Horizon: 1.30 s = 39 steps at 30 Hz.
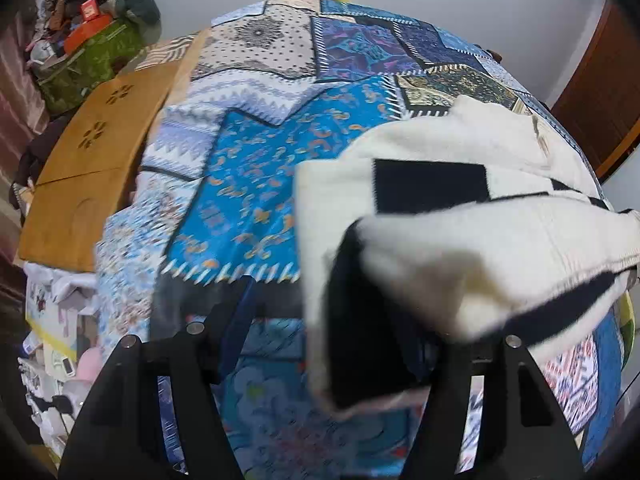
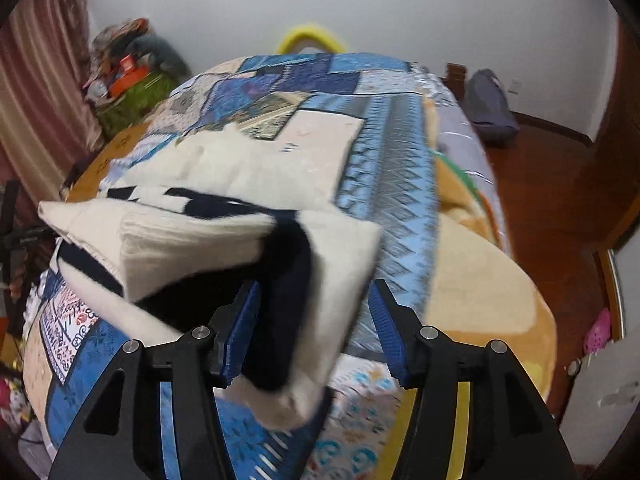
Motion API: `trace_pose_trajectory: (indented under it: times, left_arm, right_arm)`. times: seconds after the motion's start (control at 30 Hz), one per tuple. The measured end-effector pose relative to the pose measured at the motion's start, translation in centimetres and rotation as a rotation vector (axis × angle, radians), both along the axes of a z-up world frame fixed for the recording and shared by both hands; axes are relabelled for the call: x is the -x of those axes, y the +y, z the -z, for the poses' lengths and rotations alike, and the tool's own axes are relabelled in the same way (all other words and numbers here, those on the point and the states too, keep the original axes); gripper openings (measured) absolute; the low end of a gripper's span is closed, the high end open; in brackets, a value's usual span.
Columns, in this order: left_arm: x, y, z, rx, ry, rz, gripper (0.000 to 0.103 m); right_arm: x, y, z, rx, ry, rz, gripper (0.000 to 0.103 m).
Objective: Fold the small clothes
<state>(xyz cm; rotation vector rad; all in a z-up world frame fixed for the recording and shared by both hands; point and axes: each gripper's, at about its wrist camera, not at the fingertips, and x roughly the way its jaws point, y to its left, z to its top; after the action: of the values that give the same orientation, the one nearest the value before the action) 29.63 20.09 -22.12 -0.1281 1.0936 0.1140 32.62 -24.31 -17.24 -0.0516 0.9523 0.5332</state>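
Note:
A cream knitted garment (image 1: 460,240) with dark navy stripes lies folded on a blue patchwork bedspread (image 1: 248,184). In the left wrist view its near folded corner sits between the jaws of my left gripper (image 1: 332,344). The left blue pad (image 1: 236,332) stands clear of the cloth and the right finger is hidden behind it. In the right wrist view the same garment (image 2: 200,240) has a corner with a navy band between the jaws of my right gripper (image 2: 312,332). The right pad (image 2: 384,332) is apart from the cloth, so both grippers are open.
A wooden board (image 1: 92,152) lies along the bed's left side, with a green bag of clutter (image 1: 92,56) beyond it. An orange blanket (image 2: 480,280) covers the bed's right edge. A wooden floor (image 2: 560,200) and a grey bag (image 2: 492,108) lie to the right.

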Motion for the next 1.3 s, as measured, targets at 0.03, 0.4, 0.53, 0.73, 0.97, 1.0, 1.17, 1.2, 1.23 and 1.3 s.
trace_pose_trajectory:
  times: [0.03,0.4,0.53,0.73,0.97,1.0,1.17,1.2,1.23,1.3]
  left_arm:
    - [-0.6,-0.2,0.2,0.005,0.002,-0.001,0.064]
    - [-4.3,1.2,1.9,0.093,0.012,-0.091,0.064]
    - [-4.3,0.9,1.5,0.071,-0.009,-0.065,0.060]
    - [-5.2,0.5,0.1,0.045,-0.050,-0.028,0.050]
    - [-7.8,-0.1,1.1,0.093,-0.016,0.007,0.015]
    - [-8.0,-0.4,1.2,0.095,-0.014,0.014,0.012]
    - [-7.4,-1.5,0.3,-0.007,-0.053,0.017,0.007]
    - [-7.1,-1.6,-0.1,-0.025,-0.066,0.013,0.007]
    - [-6.8,-1.5,-0.5,-0.036,-0.078,0.010,0.007]
    - [-6.2,-1.4,-1.8,-0.052,-0.115,0.008,0.006]
  right_arm:
    - [-0.1,0.6,0.0,0.000,-0.007,-0.009,0.052]
    - [-4.0,2.9,1.5,-0.022,0.005,0.038,0.052]
    - [-3.6,2.8,1.5,-0.030,-0.002,0.032,0.052]
    - [-4.3,2.7,1.1,-0.046,0.002,0.028,0.052]
    - [-6.4,3.6,1.5,-0.065,0.037,0.037,0.051]
    - [-6.6,3.7,1.6,-0.068,0.043,0.040,0.048]
    - [-6.5,3.2,1.0,-0.082,0.015,0.071,0.012]
    - [-6.3,3.0,0.7,-0.090,0.003,0.075,0.012]
    - [-5.9,2.8,0.1,-0.098,-0.015,0.076,0.010]
    - [-5.1,2.7,-1.2,-0.094,-0.069,0.058,0.010]
